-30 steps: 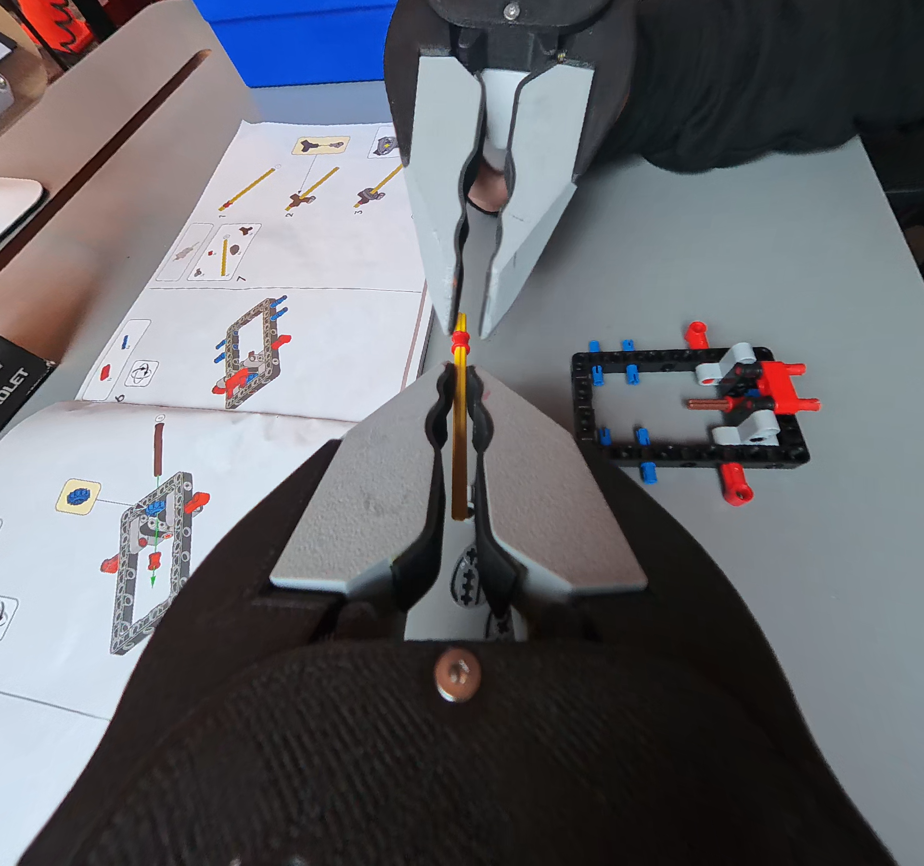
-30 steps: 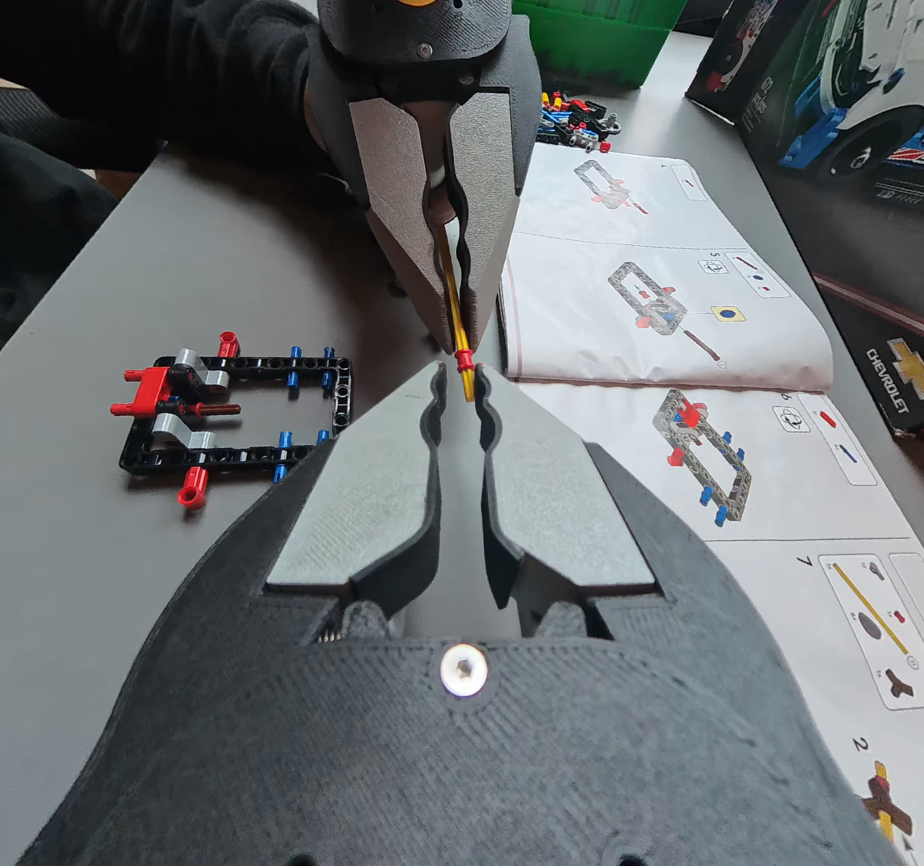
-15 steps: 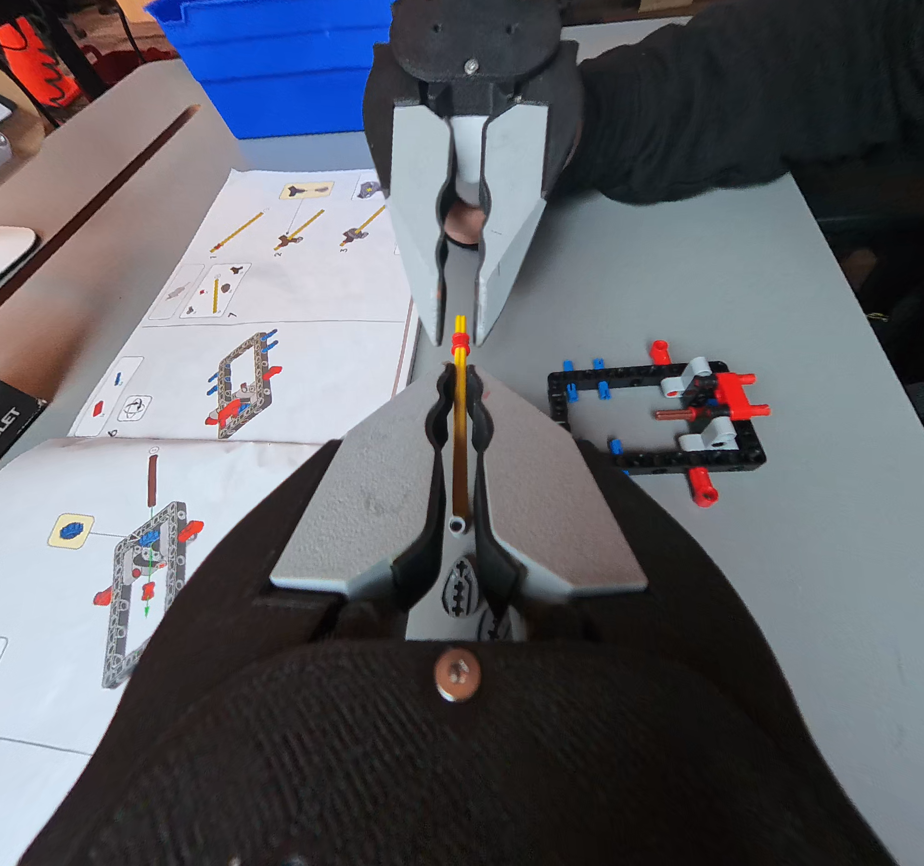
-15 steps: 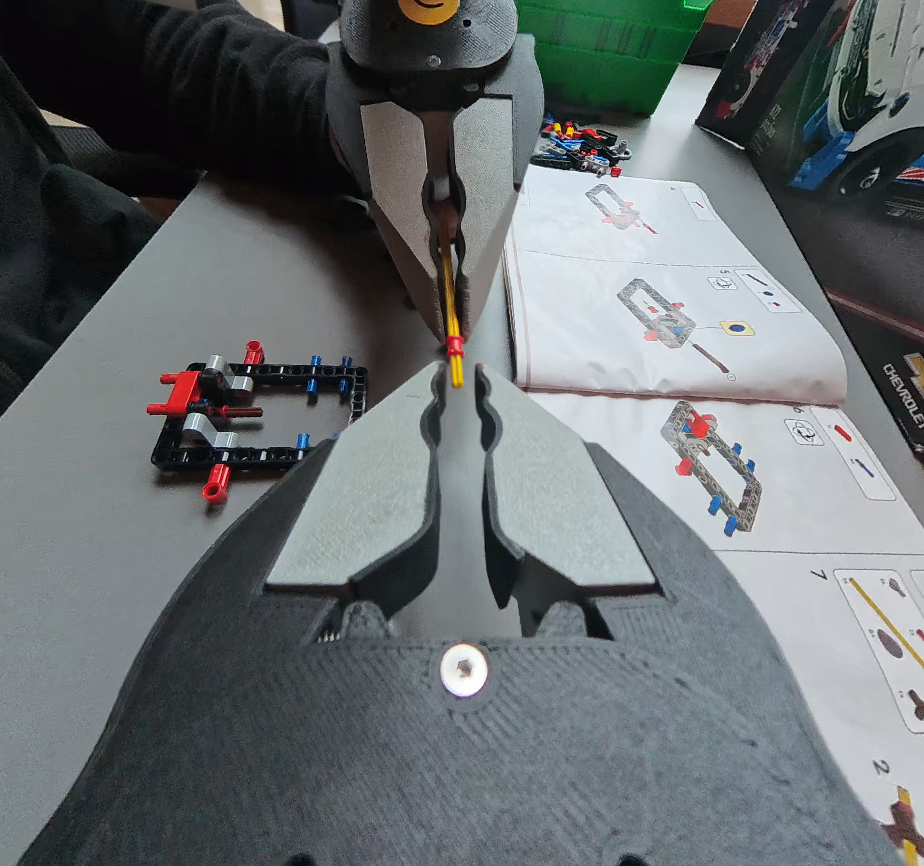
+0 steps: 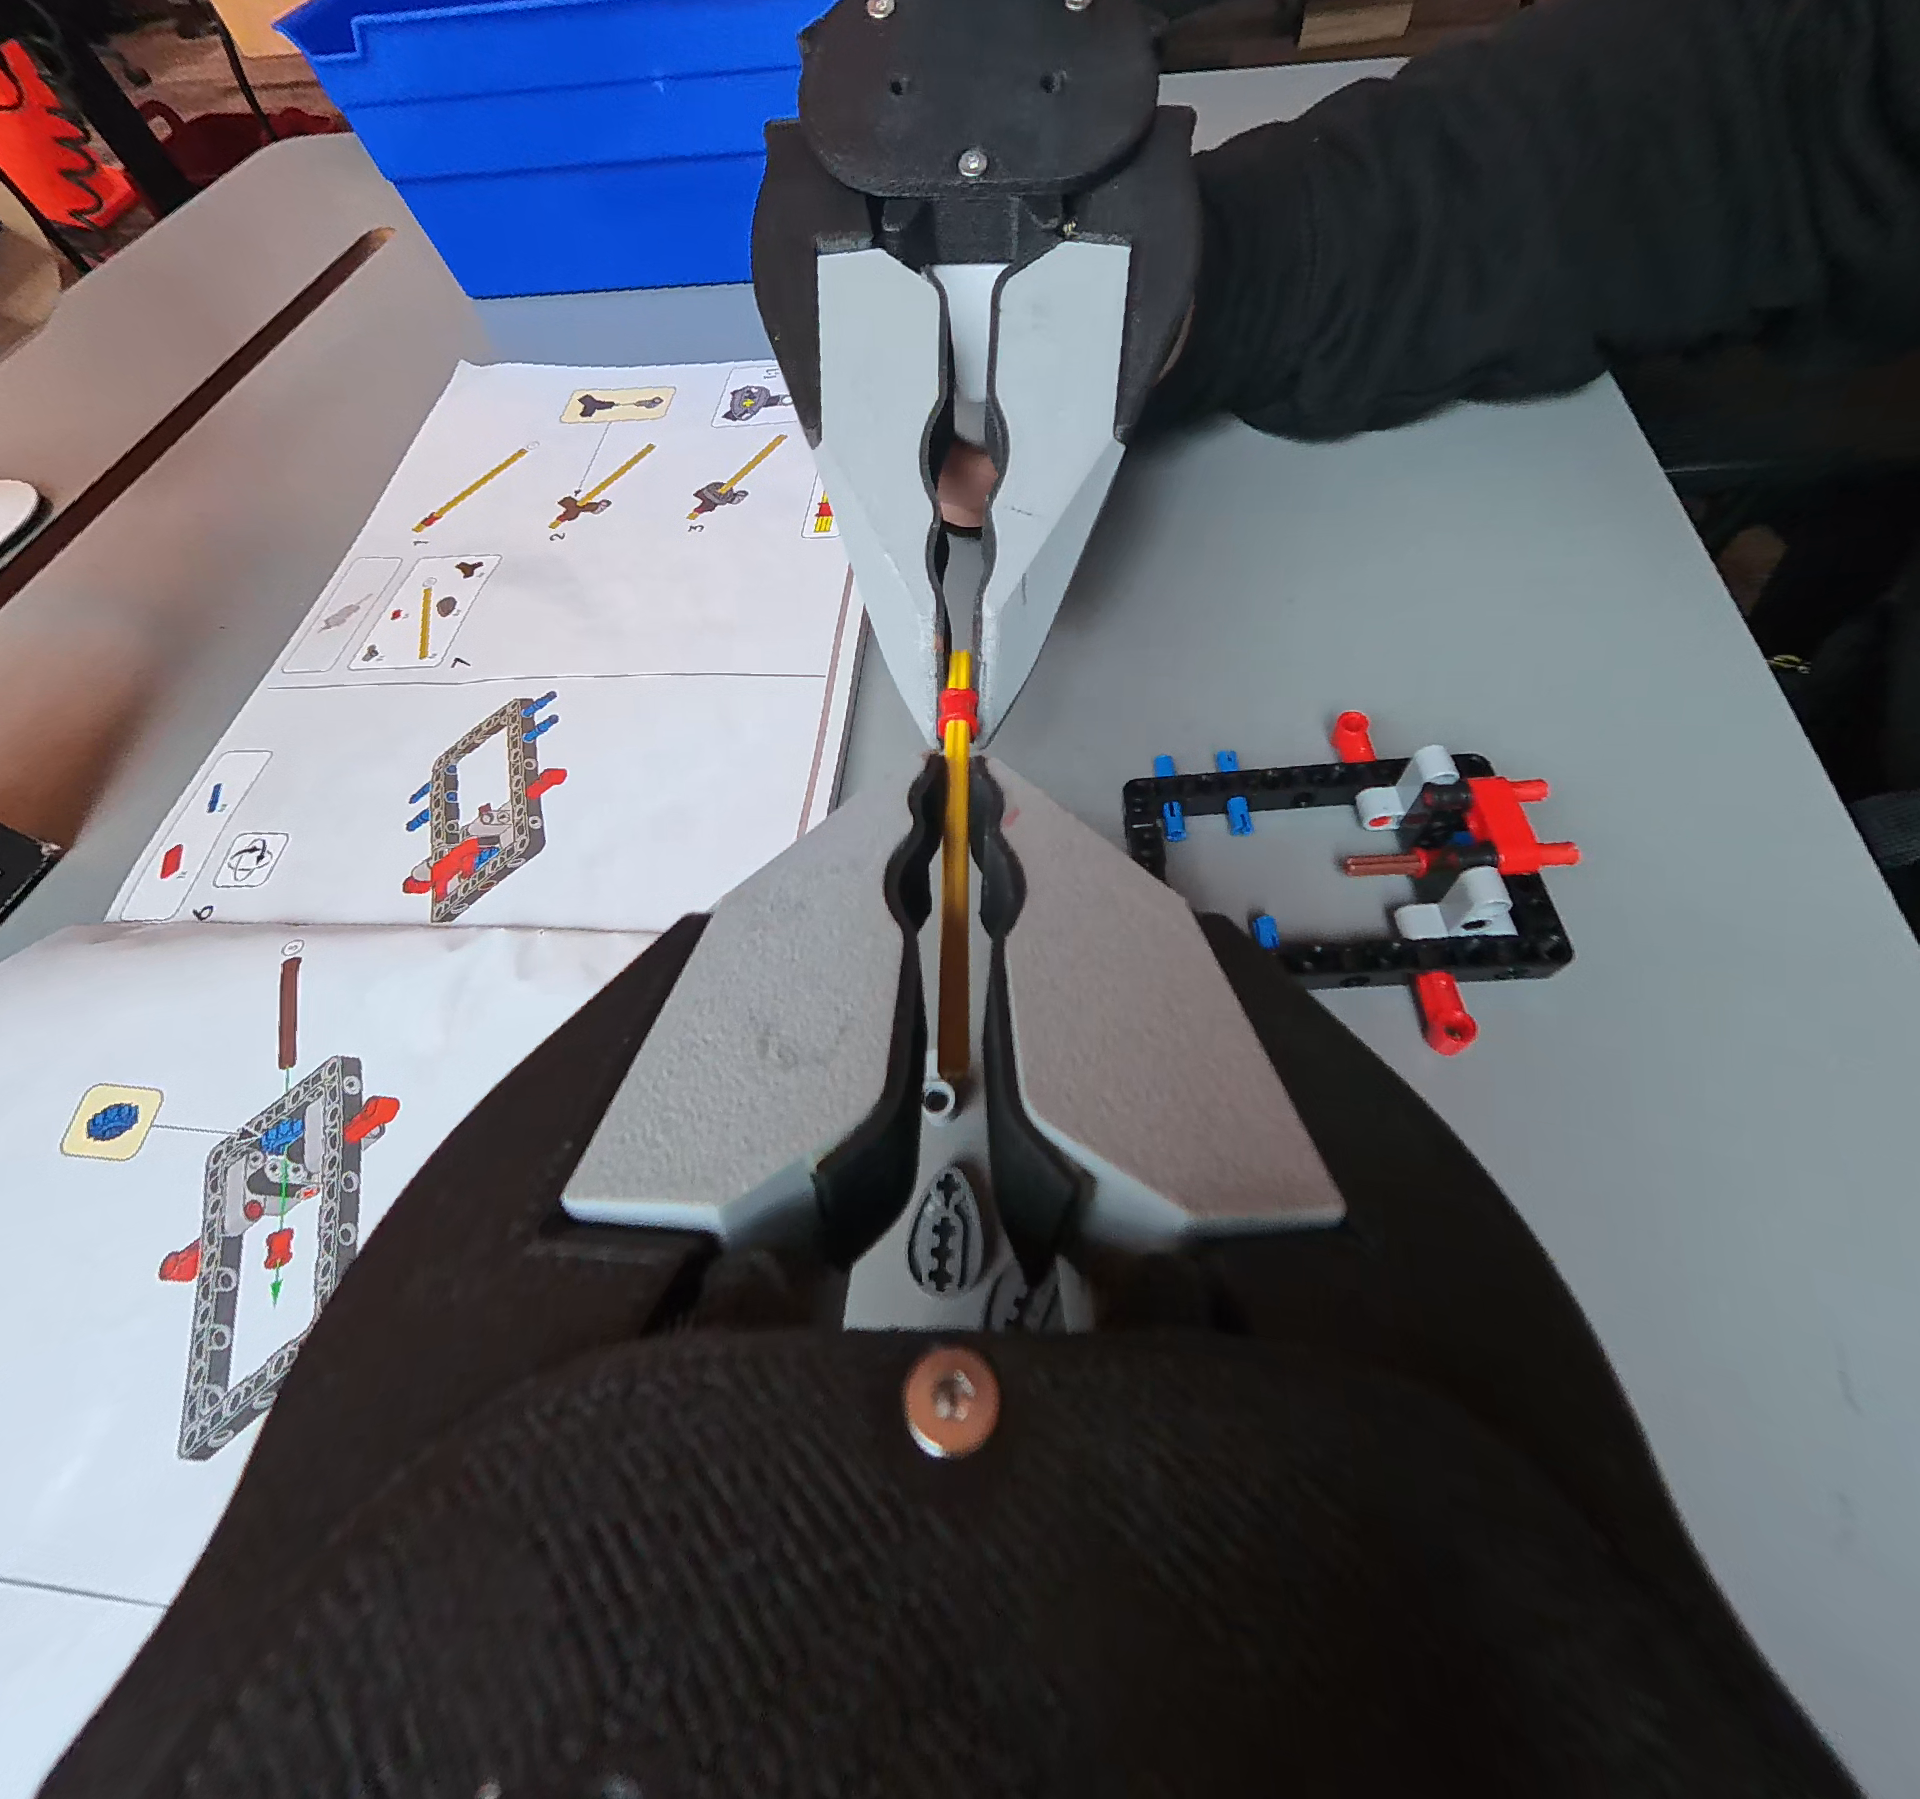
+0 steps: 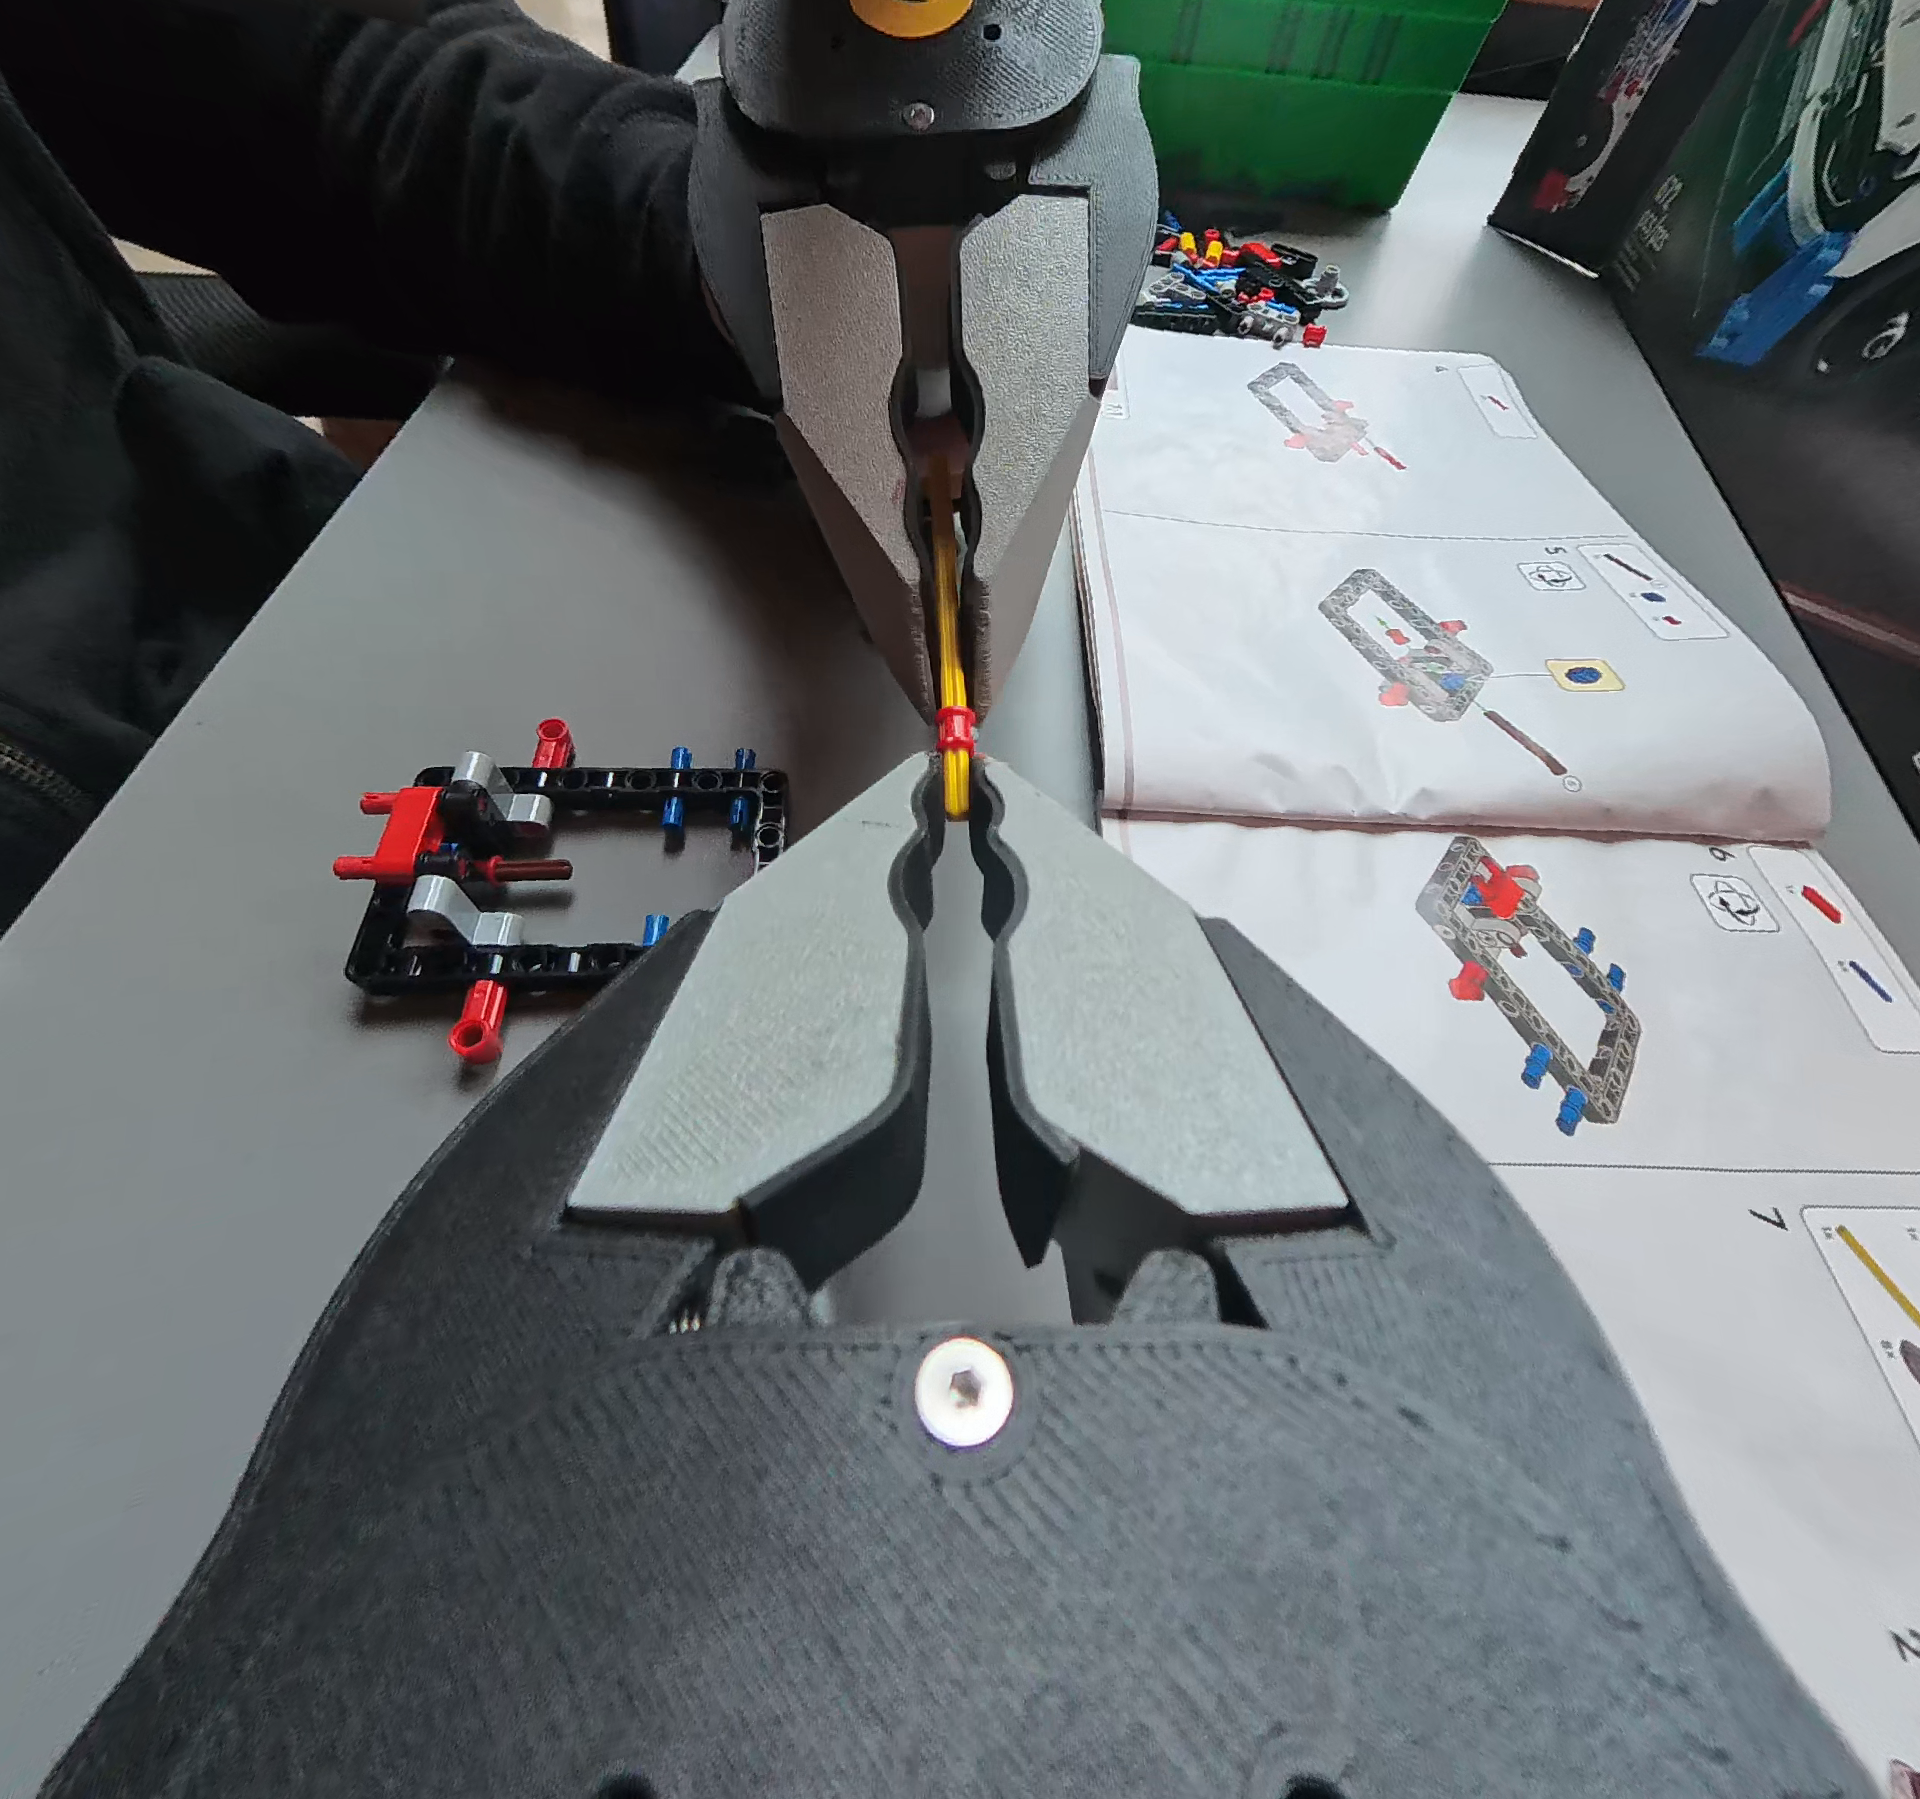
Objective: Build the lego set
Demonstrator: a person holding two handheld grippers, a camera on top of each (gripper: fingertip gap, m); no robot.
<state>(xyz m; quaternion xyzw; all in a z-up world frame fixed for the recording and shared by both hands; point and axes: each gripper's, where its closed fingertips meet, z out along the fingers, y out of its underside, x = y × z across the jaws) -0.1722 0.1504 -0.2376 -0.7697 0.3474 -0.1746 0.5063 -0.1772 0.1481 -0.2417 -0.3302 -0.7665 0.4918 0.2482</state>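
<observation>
Yellow axle (image 5: 956, 908), long and thin, hangs above the worktop (image 5: 1455, 606), and its long axis runs straight from one pair of tongs into the other. The left tongs (image 5: 954, 793) are closed along most of its length, its blunt end showing back near their throat. A small red bush (image 5: 957, 710) sits on the shaft in the narrow gap between the two sets of tips. Beyond it, the free end enters the right tongs (image 6: 954, 793), whose tips are drawn in around that end; whether they grip firmly I cannot tell. Both are equally near, so the next move probably turns on staying in line with the shaft. Off to one side, the black frame (image 5: 1351, 866) lies flat, apart from both, opposite the open instruction booklet (image 5: 520, 710).
</observation>
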